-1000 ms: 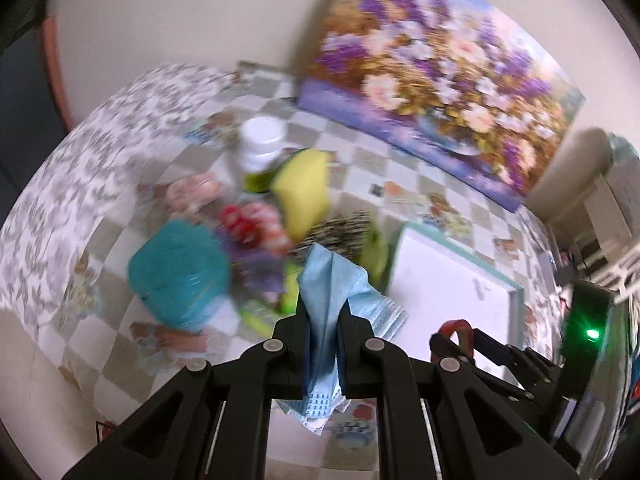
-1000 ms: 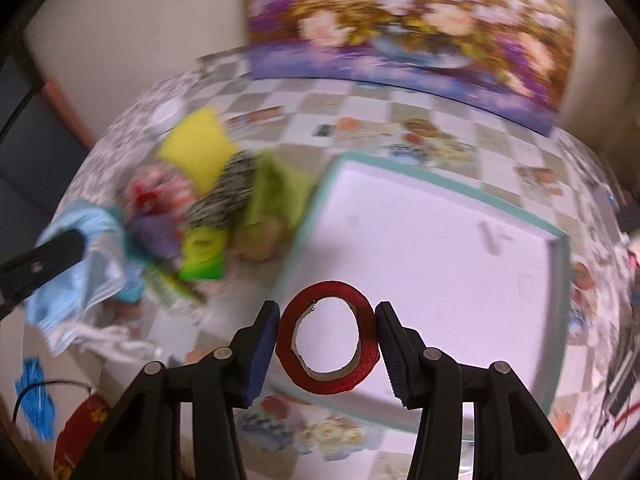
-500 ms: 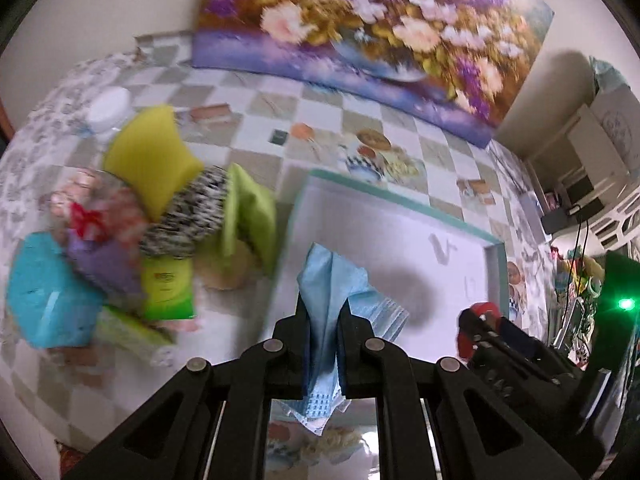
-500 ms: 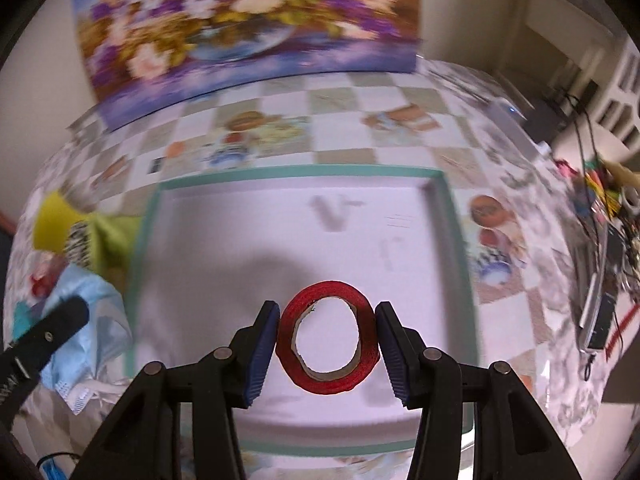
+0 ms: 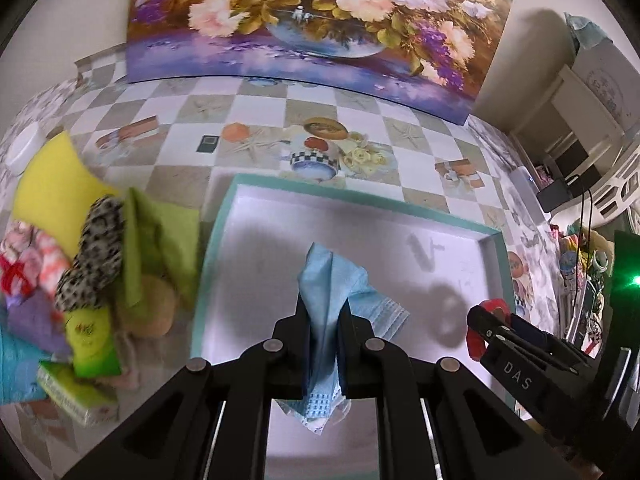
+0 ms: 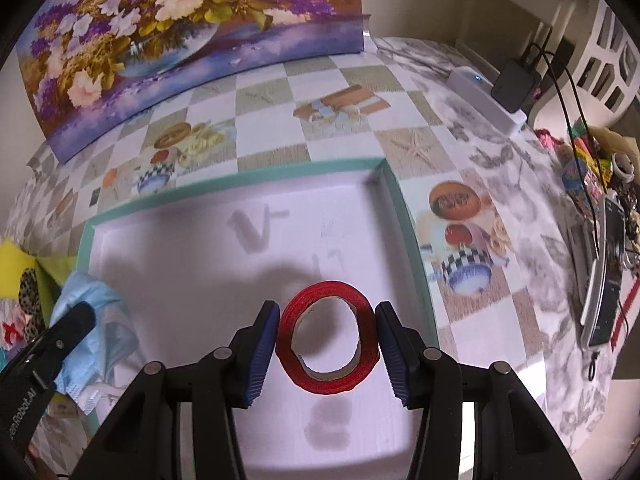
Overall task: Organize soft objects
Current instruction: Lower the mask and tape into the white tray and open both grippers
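My left gripper [image 5: 323, 312] is shut on a light blue face mask [image 5: 330, 280], which hangs above the white floor of a teal-rimmed tray [image 5: 216, 240]. In the right wrist view my right gripper [image 6: 326, 332] is shut on a red roll of tape [image 6: 328, 346], held upright over the same tray [image 6: 400, 200]. The mask [image 6: 90, 308] and the left gripper's fingers [image 6: 72, 320] show at the lower left there. The red roll [image 5: 486, 320] peeks out behind the right gripper's fingers [image 5: 504, 344] in the left wrist view.
Left of the tray lies a pile: a yellow sponge [image 5: 48, 184], a leopard-print cloth [image 5: 100, 248], a green cloth [image 5: 160, 240], a purple cloth [image 5: 36, 320], green packets [image 5: 92, 340]. A flower painting [image 5: 320, 20] leans at the back. Cables and clutter [image 6: 592, 200] crowd the right edge.
Both grippers swung right from over the pile to above the tray and sank toward it. The mask and the red roll stayed gripped throughout.
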Demonstrator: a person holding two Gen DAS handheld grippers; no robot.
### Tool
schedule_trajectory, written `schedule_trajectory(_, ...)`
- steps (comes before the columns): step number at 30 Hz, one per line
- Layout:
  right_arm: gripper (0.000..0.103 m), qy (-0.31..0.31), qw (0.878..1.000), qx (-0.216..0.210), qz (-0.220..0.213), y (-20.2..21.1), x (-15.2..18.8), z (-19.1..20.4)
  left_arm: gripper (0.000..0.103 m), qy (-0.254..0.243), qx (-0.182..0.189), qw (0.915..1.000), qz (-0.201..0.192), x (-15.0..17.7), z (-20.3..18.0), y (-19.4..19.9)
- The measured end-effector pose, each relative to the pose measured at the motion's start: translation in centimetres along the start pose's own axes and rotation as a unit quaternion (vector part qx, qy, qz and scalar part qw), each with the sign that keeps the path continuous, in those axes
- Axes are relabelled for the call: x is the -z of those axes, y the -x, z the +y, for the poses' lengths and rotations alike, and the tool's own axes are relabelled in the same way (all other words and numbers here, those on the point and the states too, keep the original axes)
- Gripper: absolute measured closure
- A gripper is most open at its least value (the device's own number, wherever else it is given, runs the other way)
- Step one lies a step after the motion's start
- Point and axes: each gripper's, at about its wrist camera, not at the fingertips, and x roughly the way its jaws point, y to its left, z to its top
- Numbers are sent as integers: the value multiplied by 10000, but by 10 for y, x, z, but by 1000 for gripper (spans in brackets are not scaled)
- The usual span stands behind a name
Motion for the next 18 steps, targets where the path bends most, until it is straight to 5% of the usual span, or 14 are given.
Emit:
schedule_trajectory(10,50,14,9997,120,-223,1,-11,-7,90,-8,10,10000,45,-13,-5,-19)
schedule_trajectory(11,50,-3,9996,148,-226,2,-12,-8,84,-18,10,10000,62,-13,-6,-19)
schedule_trajectory(14,47,2,9997,152,-202,5,-12,-7,42,-33,-23,10000,-27,-12,-7,-13)
schedule_trajectory(18,33,158,9995,100,-255,11,-10,-1,28,77,47,9998,-155,-15,-3,-2)
